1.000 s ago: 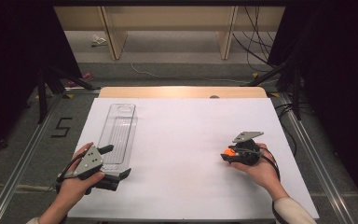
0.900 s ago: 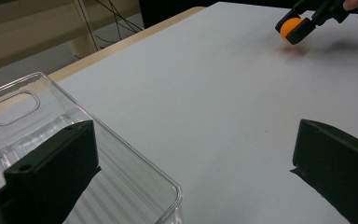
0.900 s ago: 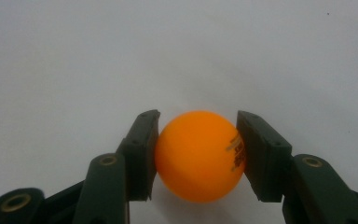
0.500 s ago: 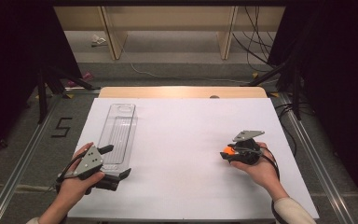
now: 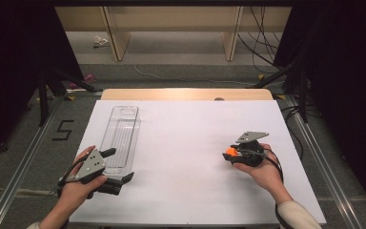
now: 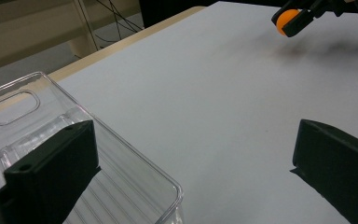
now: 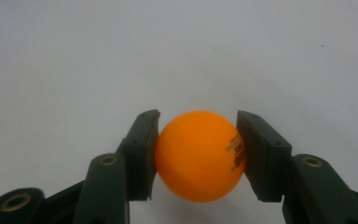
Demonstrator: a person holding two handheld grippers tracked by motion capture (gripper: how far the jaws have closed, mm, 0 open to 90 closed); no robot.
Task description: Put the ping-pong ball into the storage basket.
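Between the right gripper's fingers, above the white table, an orange ping-pong ball is clamped across its middle; light, smooth, easily dented. The left gripper is spread wide beside a clear plastic tray.

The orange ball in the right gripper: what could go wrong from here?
1. The smooth round orange ball is pinched only at its two sides by the right gripper, so it may squirt out and roll off the white table.
2. The open left gripper straddles the clear plastic tray corner and may nudge it.
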